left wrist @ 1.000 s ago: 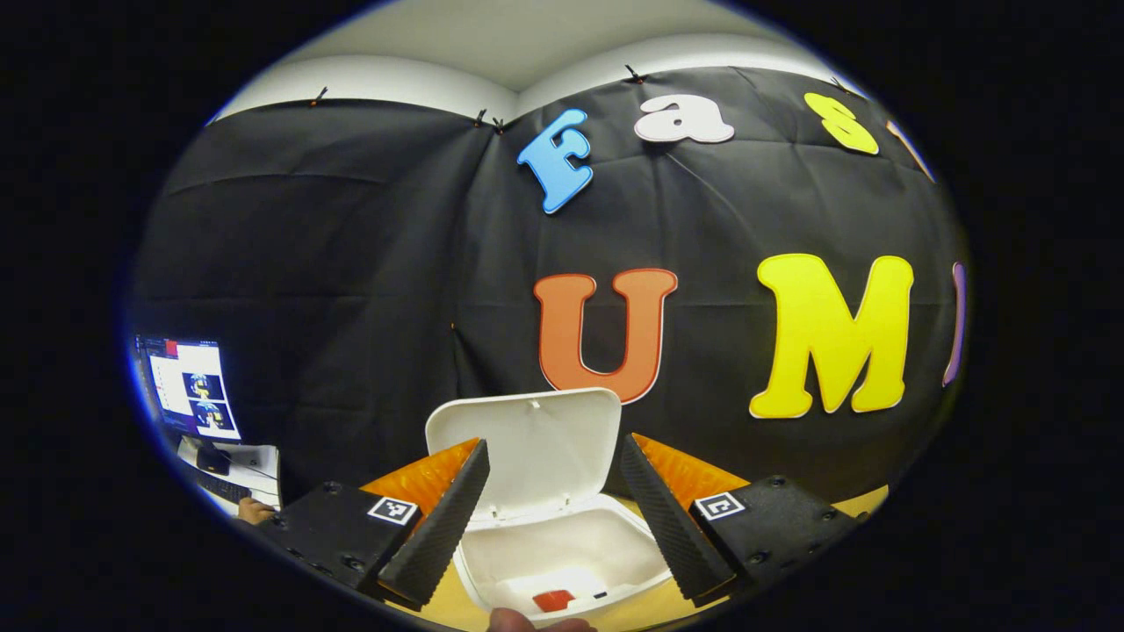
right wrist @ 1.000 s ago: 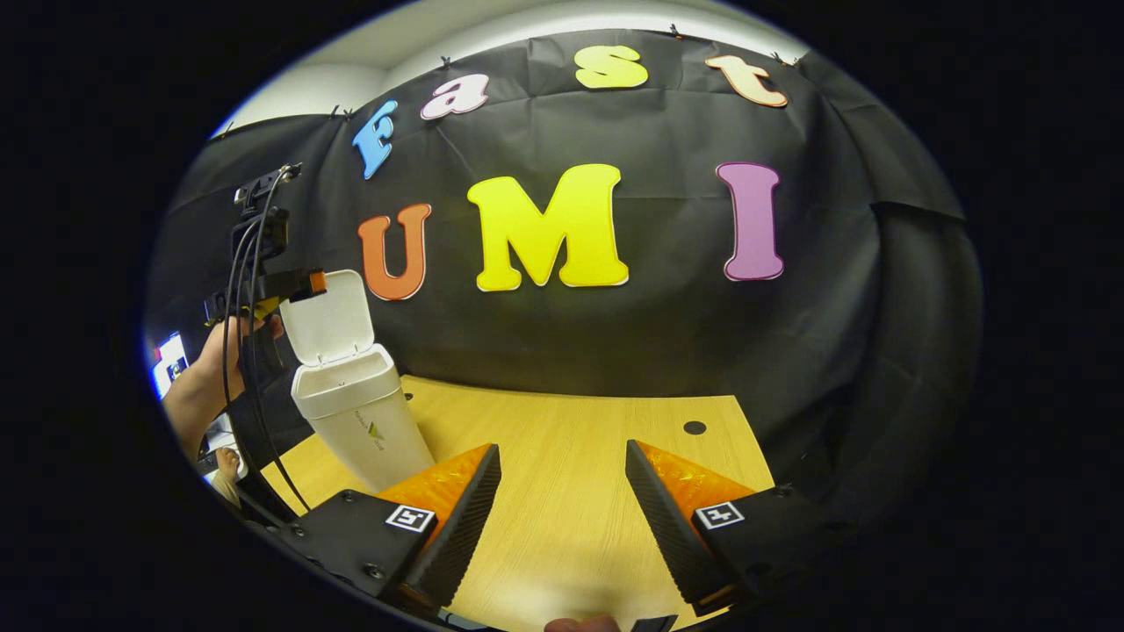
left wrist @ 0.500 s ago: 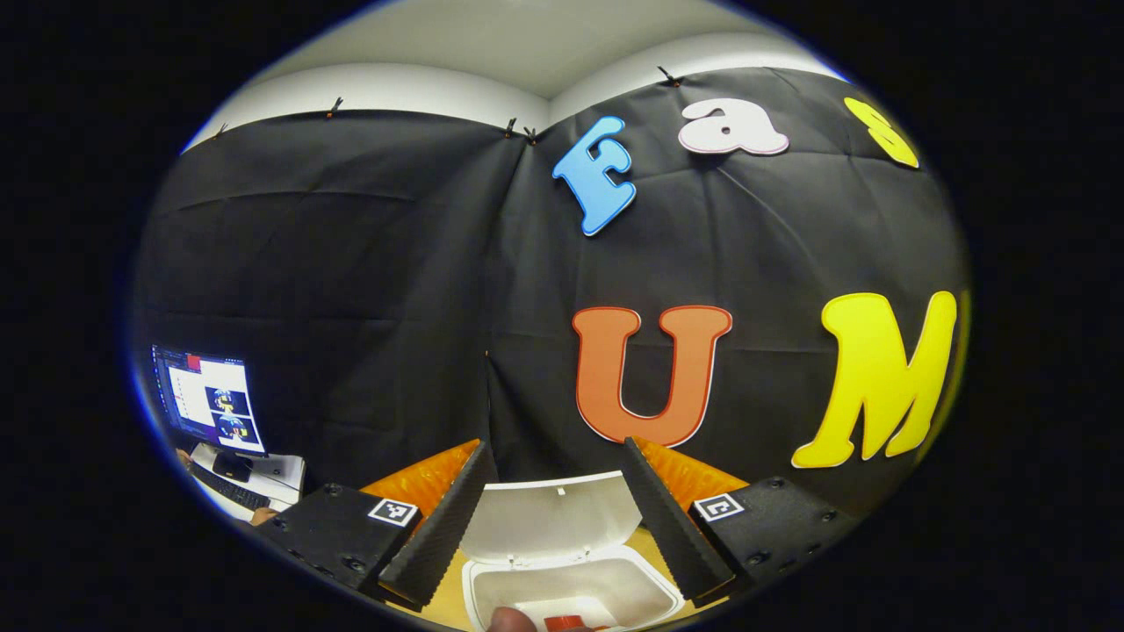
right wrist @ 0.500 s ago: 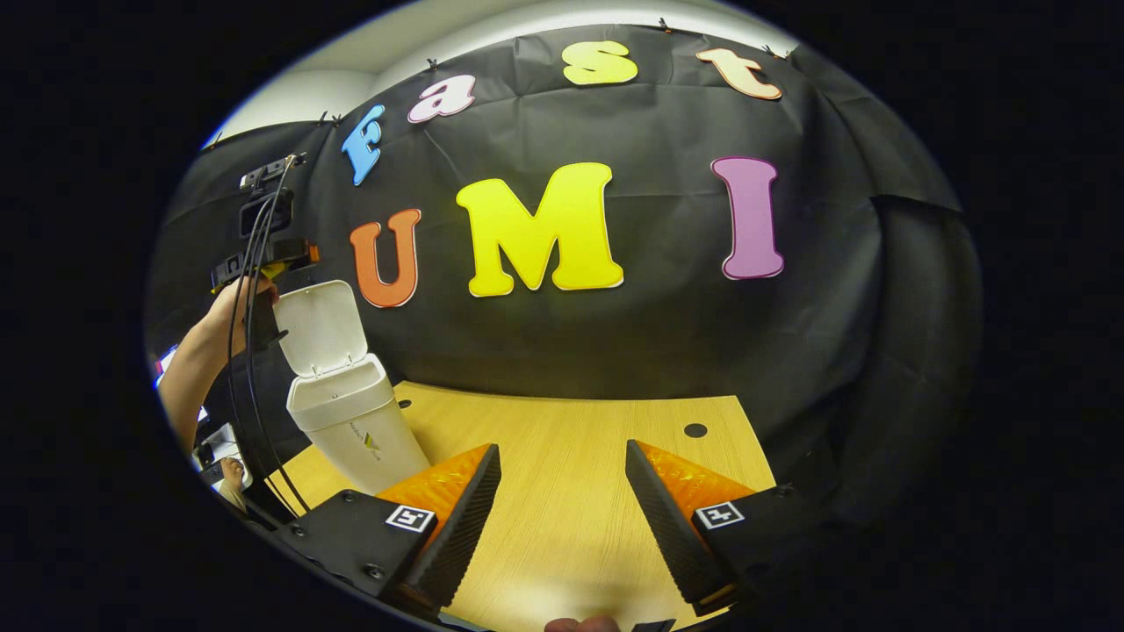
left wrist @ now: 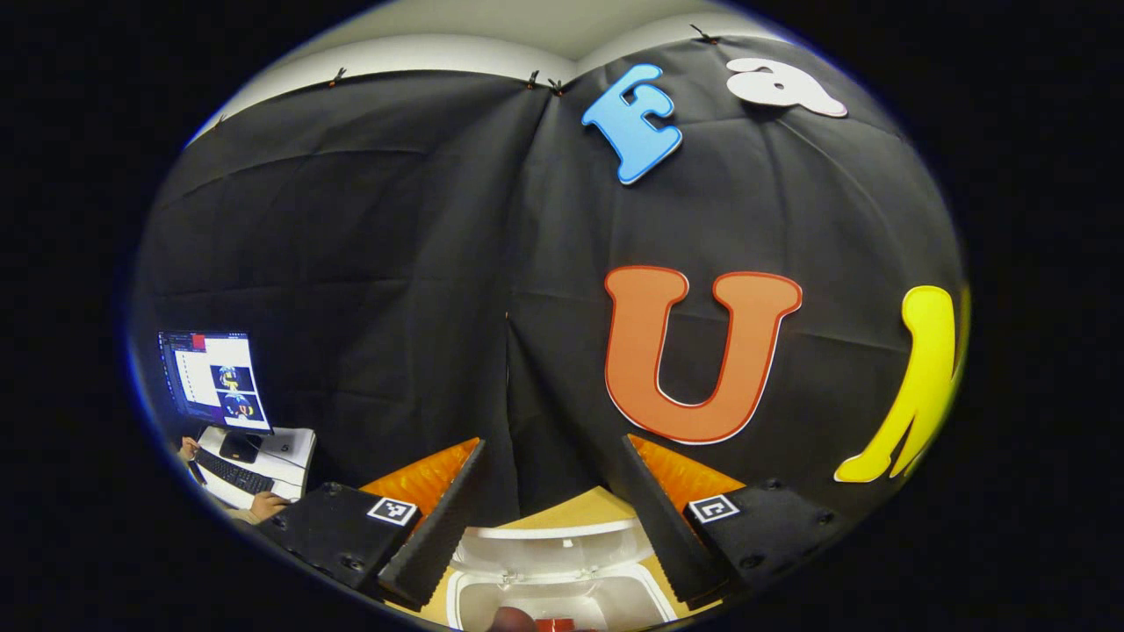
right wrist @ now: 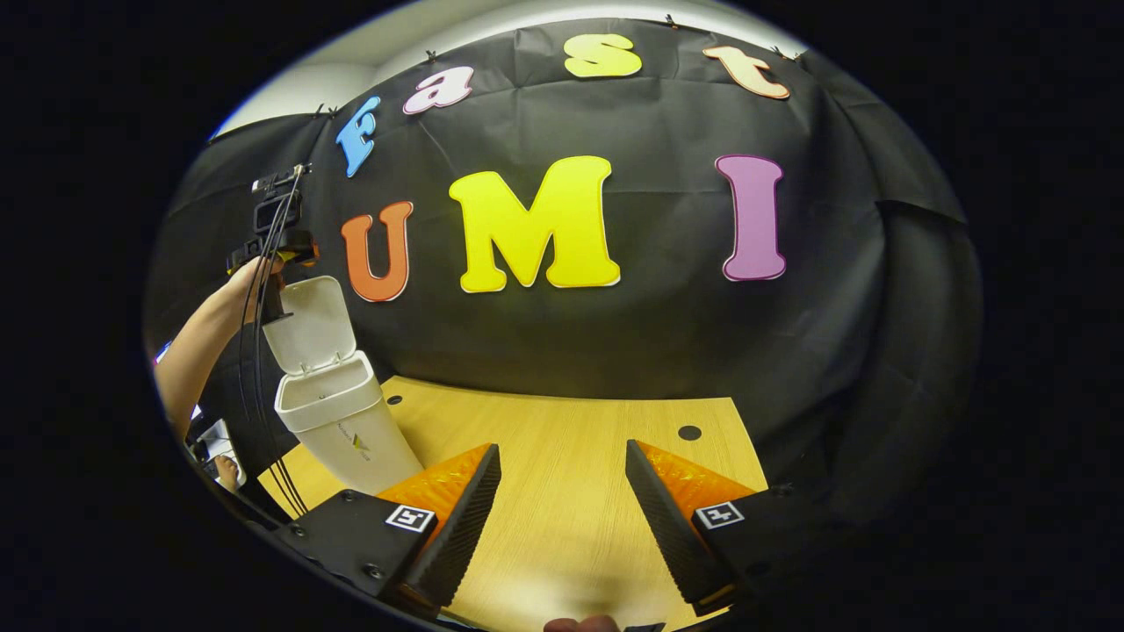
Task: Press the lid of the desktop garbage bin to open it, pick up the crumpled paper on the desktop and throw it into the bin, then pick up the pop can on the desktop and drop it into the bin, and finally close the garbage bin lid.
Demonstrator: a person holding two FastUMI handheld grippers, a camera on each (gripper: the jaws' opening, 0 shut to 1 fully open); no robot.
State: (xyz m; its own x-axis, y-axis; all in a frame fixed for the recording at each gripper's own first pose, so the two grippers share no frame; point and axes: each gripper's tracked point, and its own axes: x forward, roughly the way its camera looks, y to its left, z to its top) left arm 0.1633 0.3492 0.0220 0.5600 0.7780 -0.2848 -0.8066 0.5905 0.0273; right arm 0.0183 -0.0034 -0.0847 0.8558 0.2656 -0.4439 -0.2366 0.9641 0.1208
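Note:
The white desktop bin stands at the table's left end with its lid raised upright. A hand holds my left gripper just above the lid's top edge. In the left gripper view, my left gripper is open, with the raised lid low between its fingers and the bin's opening beneath. A sliver of something red lies inside the bin. My right gripper hangs open over the bare wooden table, holding nothing.
The black cloth wall rises close behind the bin and table. A monitor and keyboard sit beyond the table's left side, with a person's hand there. A small round hole marks the table's far right.
My left gripper has moved up and forward over the bin, so the lid and opening have slid down in its view. My right gripper has hardly shifted.

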